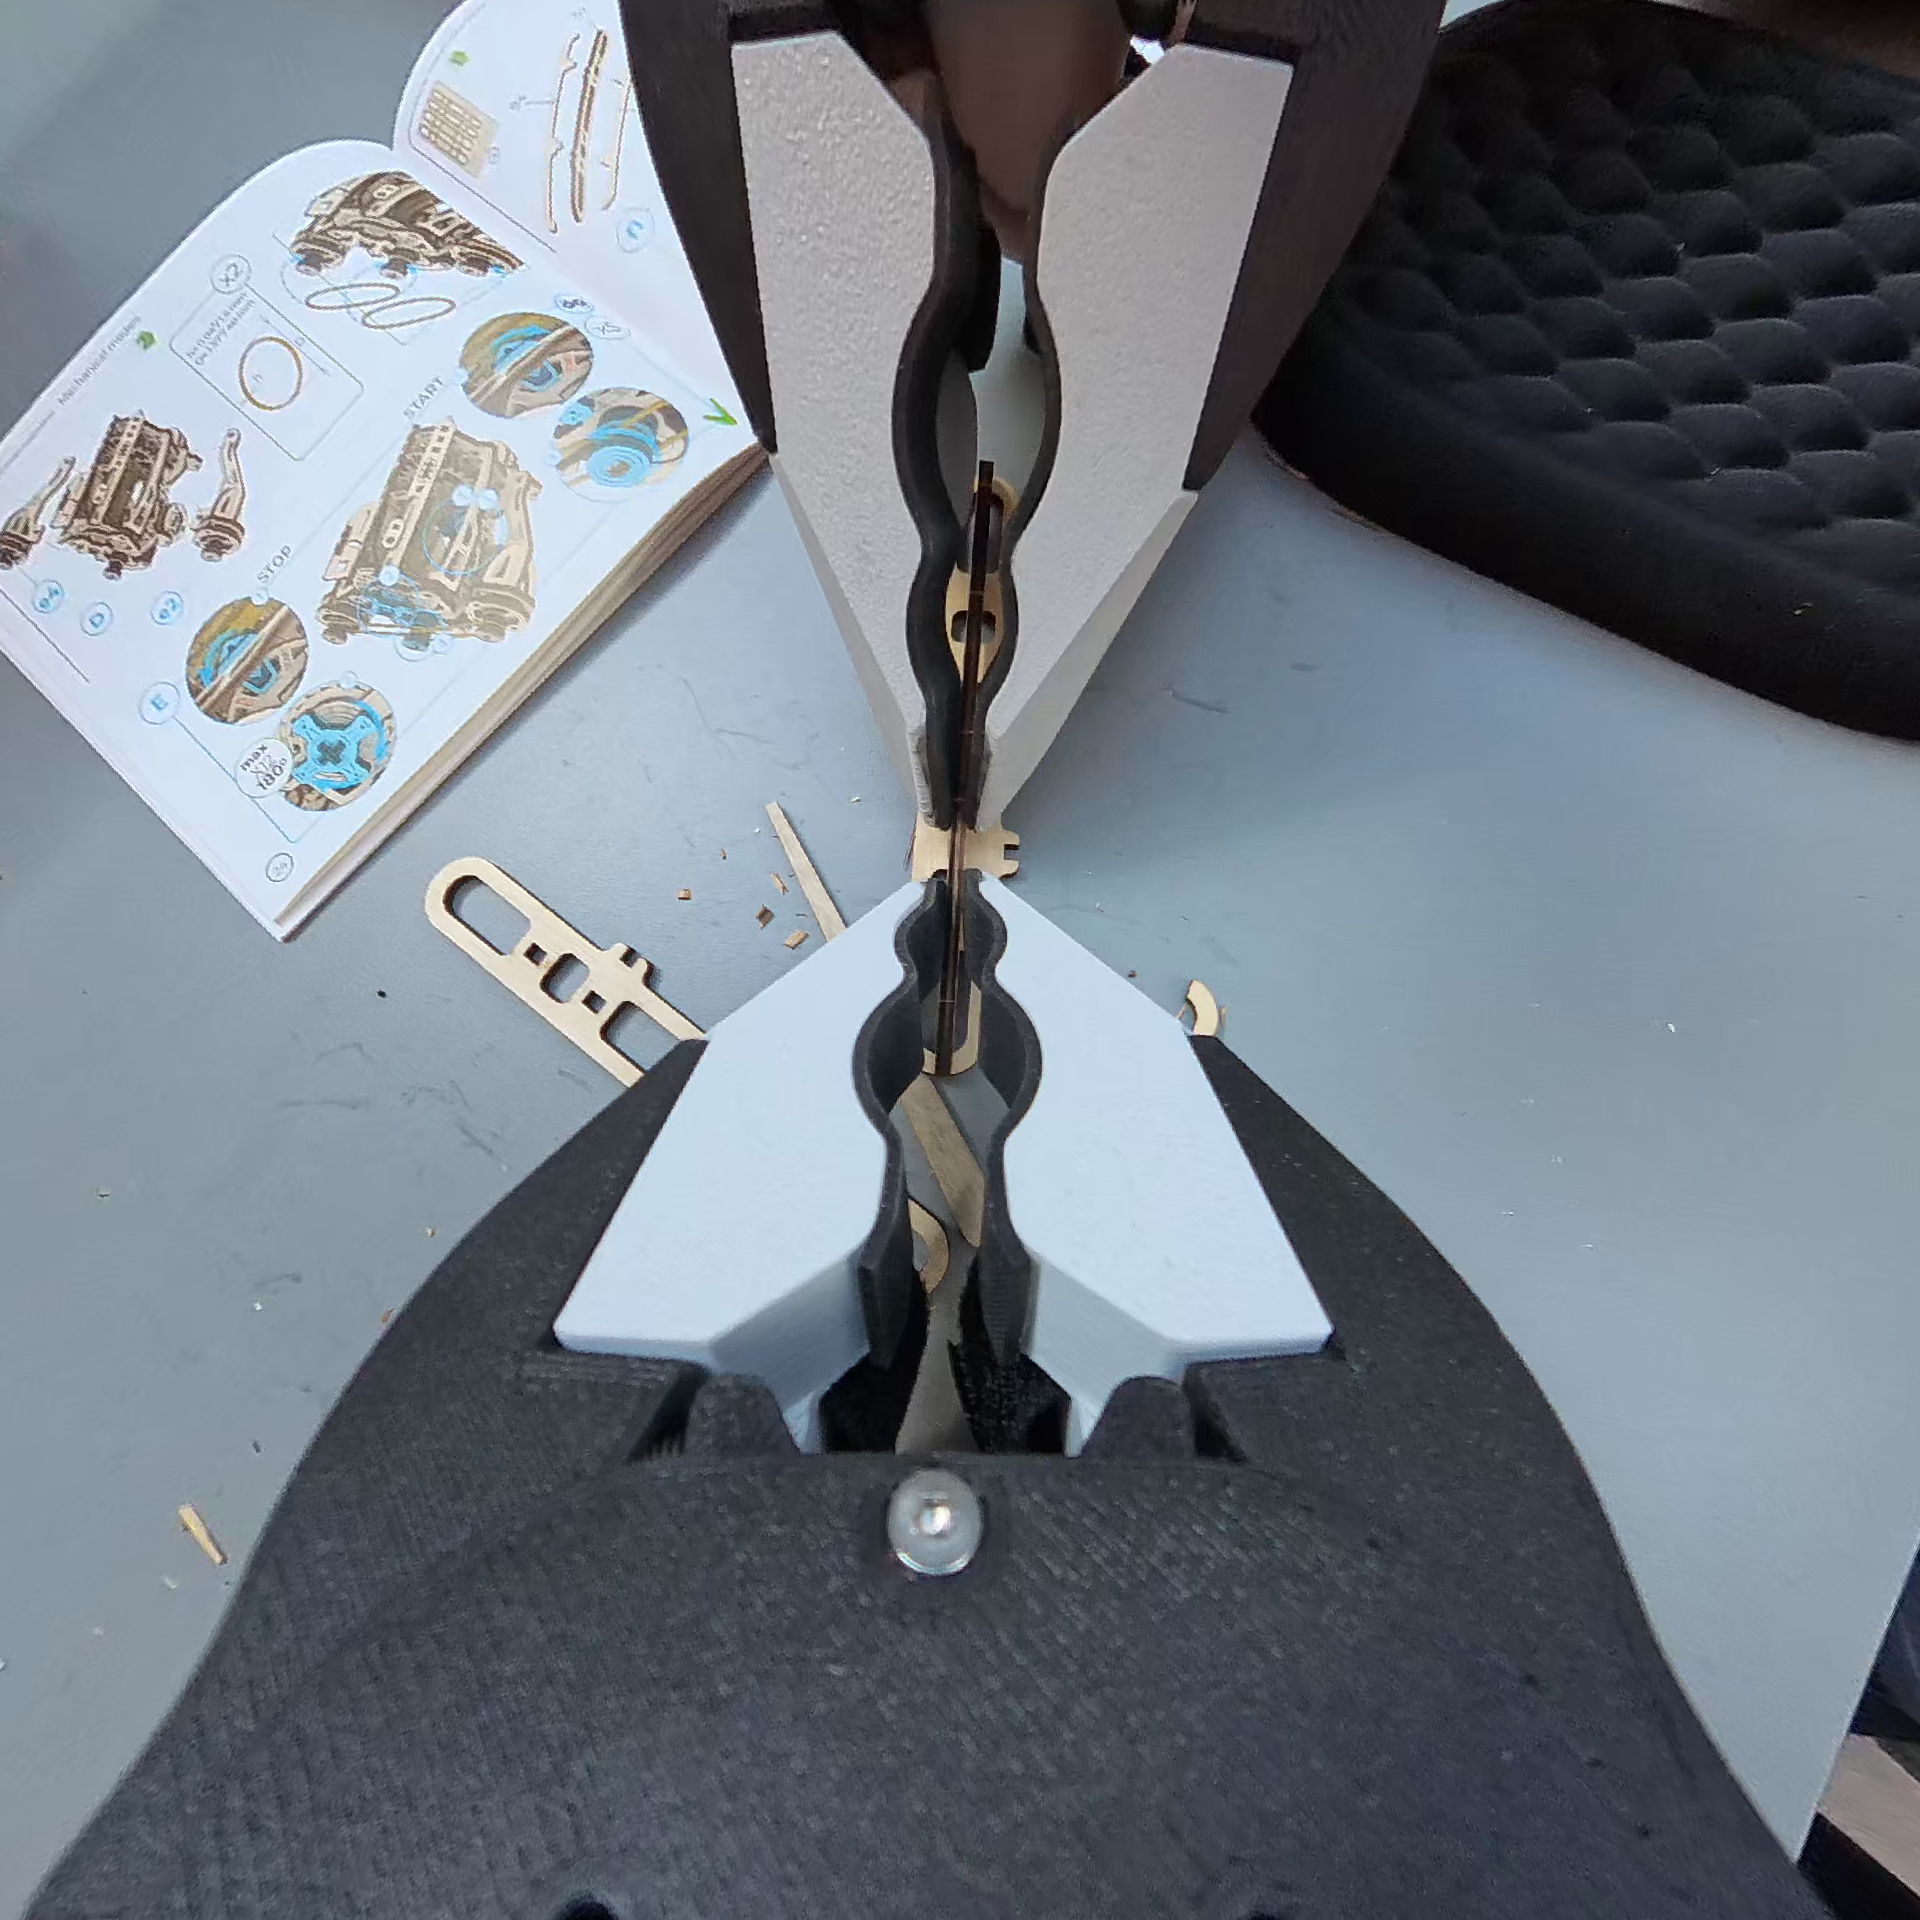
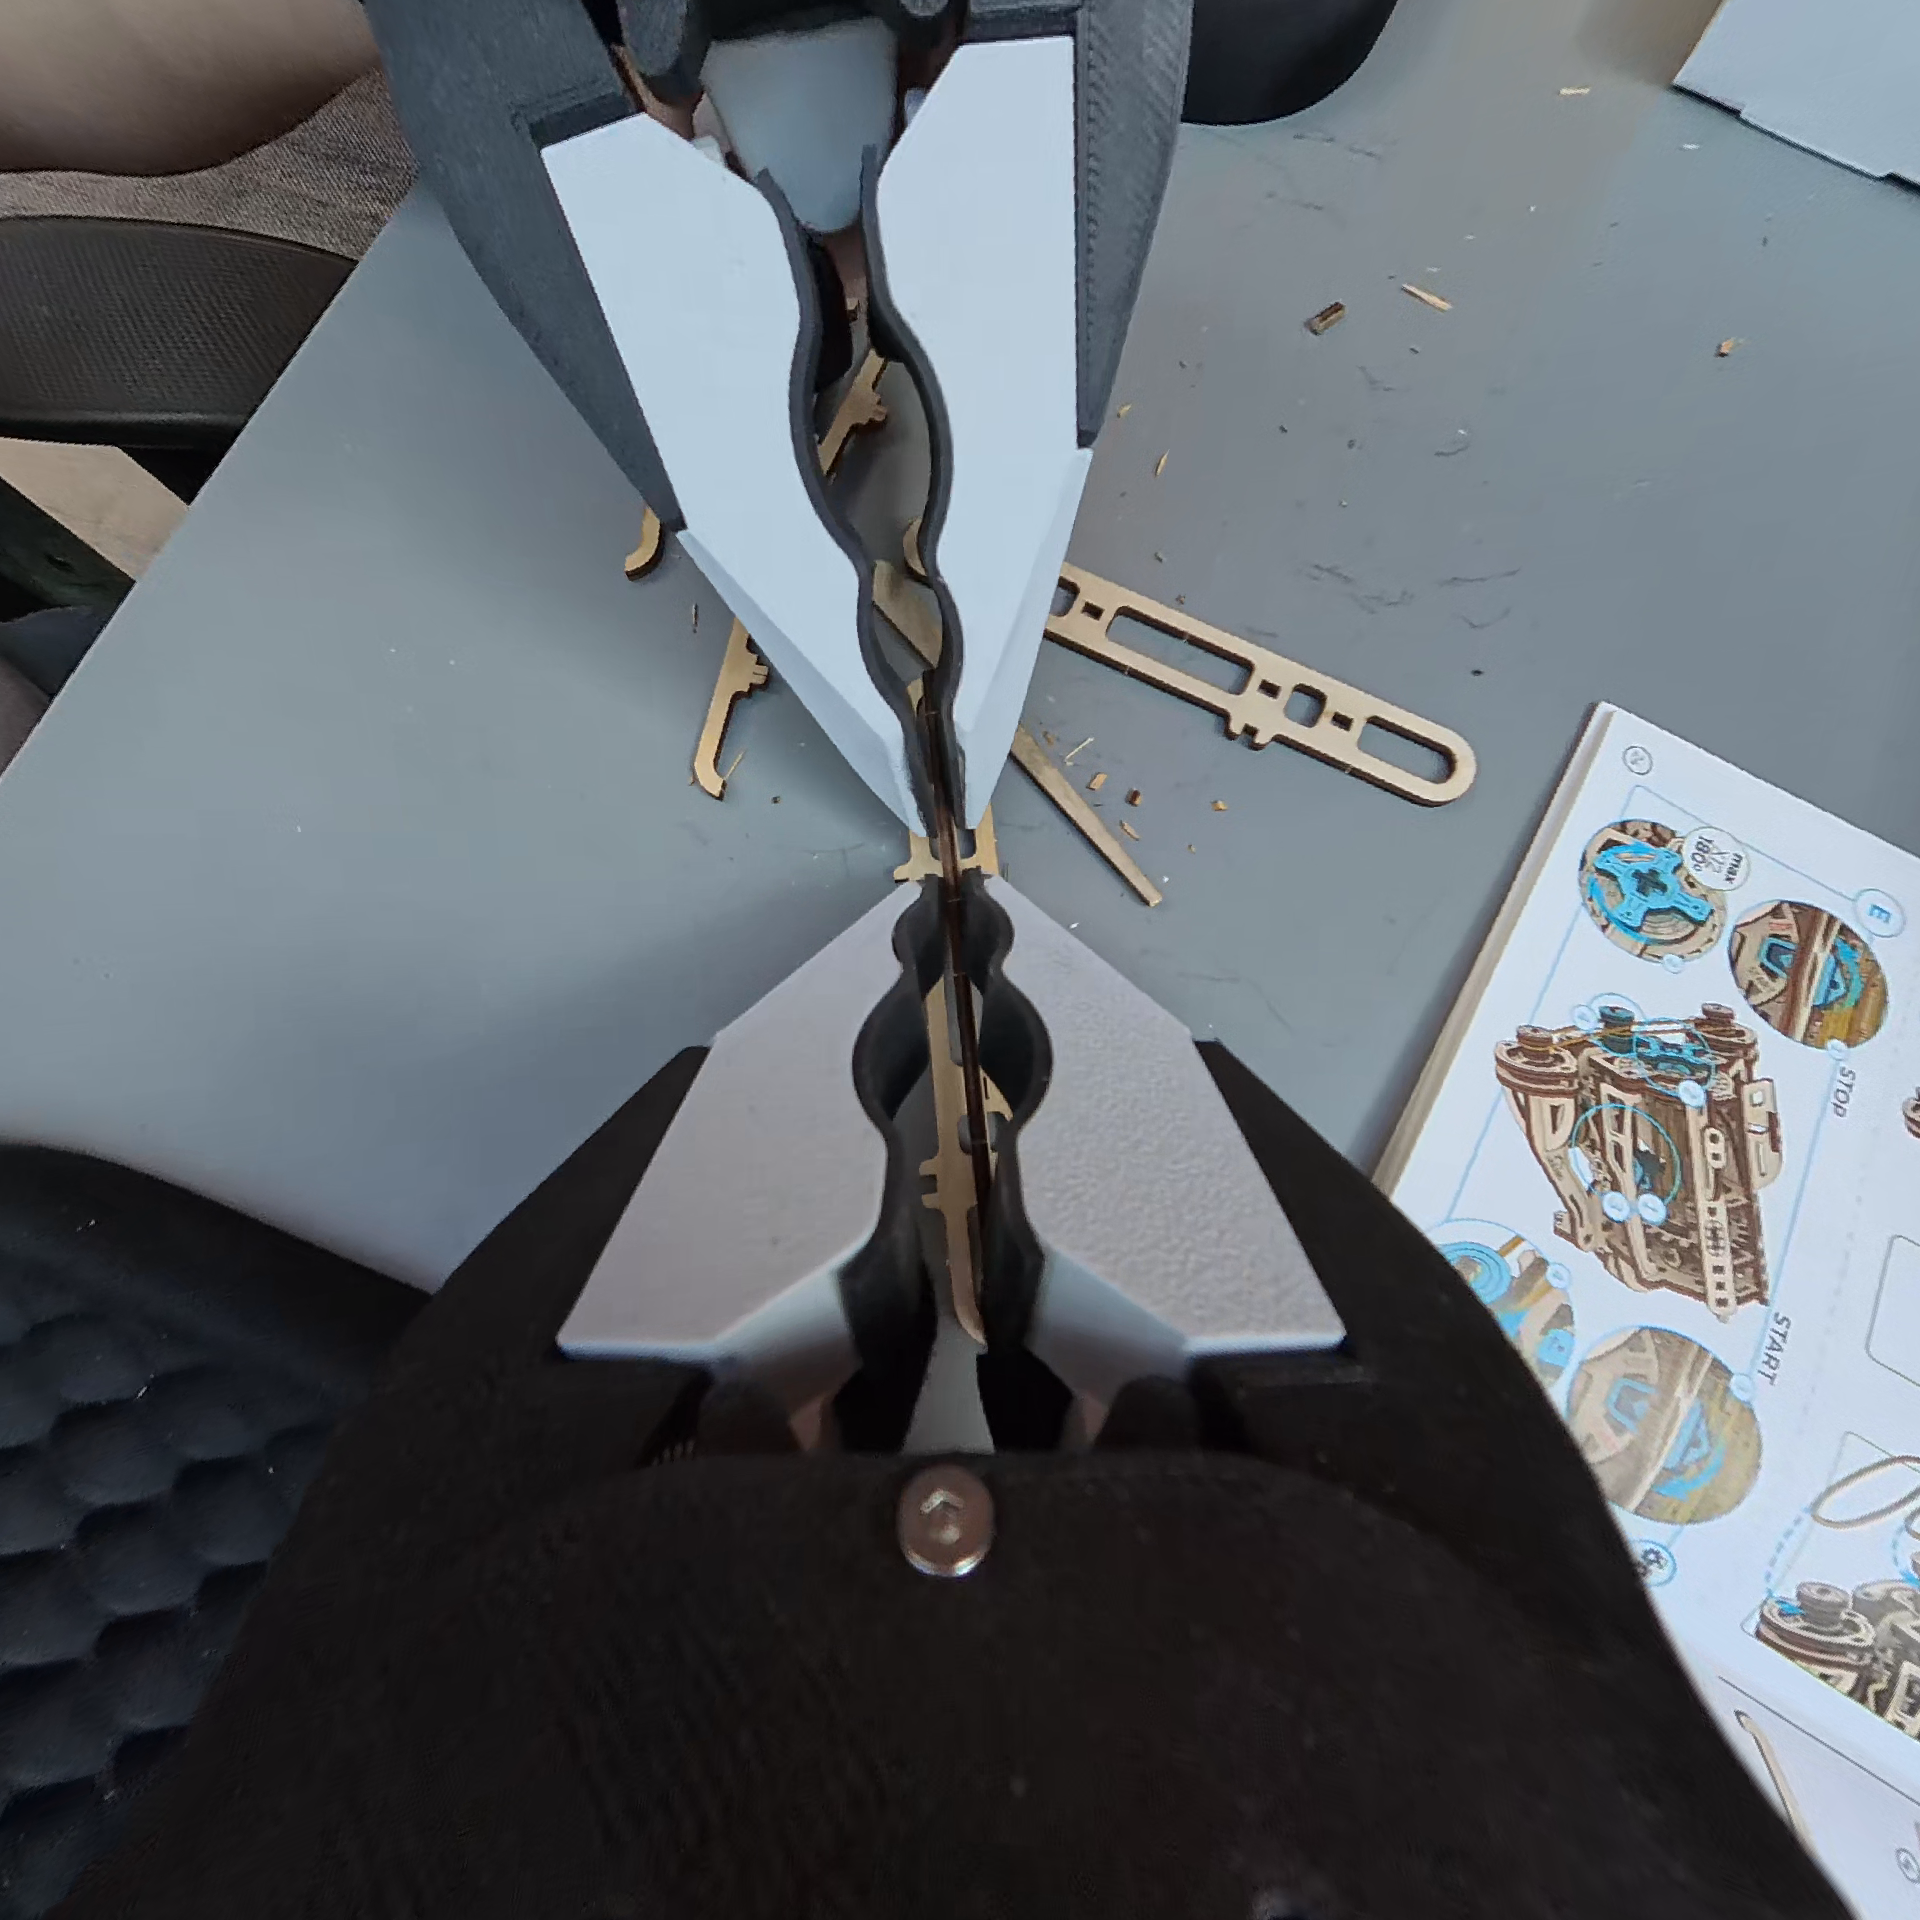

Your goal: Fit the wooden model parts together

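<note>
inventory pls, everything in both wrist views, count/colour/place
Thin wooden strip: one, pale wood with dark edge, held edge-on between both grippers, above the table.
Slotted wooden bar: one, pale wood, flat on the table beside the booklet.
Hooked wooden parts: at least two, pale wood, on the table under the left gripper, partly hidden.
Wooden sliver: one, long and thin, by the bar.
Wood chips: many, scattered.
Instruction booklet: one, white, open.
Cushion: one, black, dimpled, at the table edge.
Table: one, grey.
Left gripper: black with light fingers, jaws closed on the strip.
Right gripper: same build, jaws closed on the strip's other end.
</note>
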`<state>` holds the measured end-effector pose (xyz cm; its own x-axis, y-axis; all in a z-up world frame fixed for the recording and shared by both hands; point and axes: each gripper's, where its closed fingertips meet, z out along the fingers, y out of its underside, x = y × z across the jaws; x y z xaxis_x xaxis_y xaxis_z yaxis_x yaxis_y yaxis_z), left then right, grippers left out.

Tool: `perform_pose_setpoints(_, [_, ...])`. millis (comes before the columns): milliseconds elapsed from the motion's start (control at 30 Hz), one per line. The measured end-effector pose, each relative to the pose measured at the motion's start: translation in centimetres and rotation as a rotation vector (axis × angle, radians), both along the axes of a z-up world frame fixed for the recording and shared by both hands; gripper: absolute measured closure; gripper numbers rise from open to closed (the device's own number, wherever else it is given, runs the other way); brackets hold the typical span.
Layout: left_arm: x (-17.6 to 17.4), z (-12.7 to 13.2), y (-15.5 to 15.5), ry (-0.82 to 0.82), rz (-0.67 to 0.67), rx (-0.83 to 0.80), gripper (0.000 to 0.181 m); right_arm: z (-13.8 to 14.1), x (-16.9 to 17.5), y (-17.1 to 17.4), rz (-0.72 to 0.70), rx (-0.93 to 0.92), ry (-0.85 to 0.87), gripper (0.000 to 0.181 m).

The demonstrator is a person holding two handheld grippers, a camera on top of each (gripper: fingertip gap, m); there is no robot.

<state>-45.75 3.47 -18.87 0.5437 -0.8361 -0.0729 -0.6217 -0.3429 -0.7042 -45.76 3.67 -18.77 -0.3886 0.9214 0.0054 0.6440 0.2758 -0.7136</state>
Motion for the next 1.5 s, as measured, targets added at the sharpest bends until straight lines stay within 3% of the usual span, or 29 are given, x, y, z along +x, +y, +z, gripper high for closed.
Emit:
perform_pose_setpoints(33, [-0.01, 0.0, 0.01, -0.014, 0.0, -0.012, 0.181, -0.02, -0.03, 0.05, -0.001, -0.015, -0.01, 0.18])
perform_pose_setpoints(1500, [-0.05, -0.17, -0.04, 0.001, 0.002, -0.011, 0.18, -0.31, 0.08, 0.01, -0.015, 0.096, -0.086, 0.179])
